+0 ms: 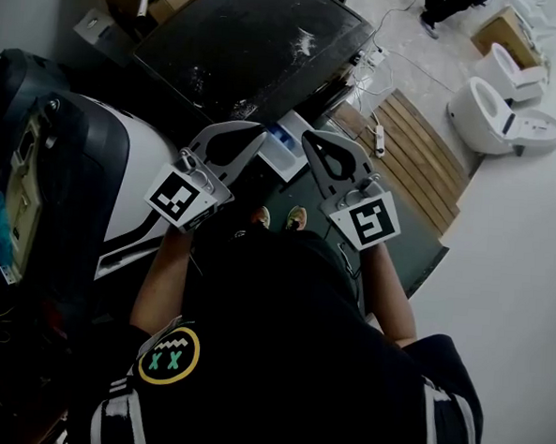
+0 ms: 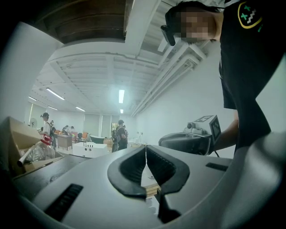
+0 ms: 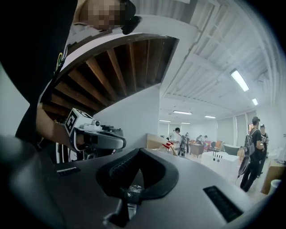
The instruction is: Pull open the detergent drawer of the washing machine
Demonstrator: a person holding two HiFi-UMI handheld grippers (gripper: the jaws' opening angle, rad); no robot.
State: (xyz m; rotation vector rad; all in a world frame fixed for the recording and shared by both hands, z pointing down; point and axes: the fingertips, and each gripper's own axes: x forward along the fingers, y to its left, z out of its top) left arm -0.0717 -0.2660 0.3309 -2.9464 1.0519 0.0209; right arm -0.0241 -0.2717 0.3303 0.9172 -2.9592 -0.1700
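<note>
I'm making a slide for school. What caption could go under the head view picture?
Looking down: left gripper and right gripper, both shut and empty, side by side near the white-and-blue detergent drawer.

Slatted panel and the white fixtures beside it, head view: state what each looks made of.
Slatted panel: probably bare wood. It shows pale tan parallel boards with dark gaps and a matt surface.
White fixtures: likely glazed ceramic. They are smooth, rounded and evenly white with a soft sheen, though moulded plastic cannot be excluded.
</note>
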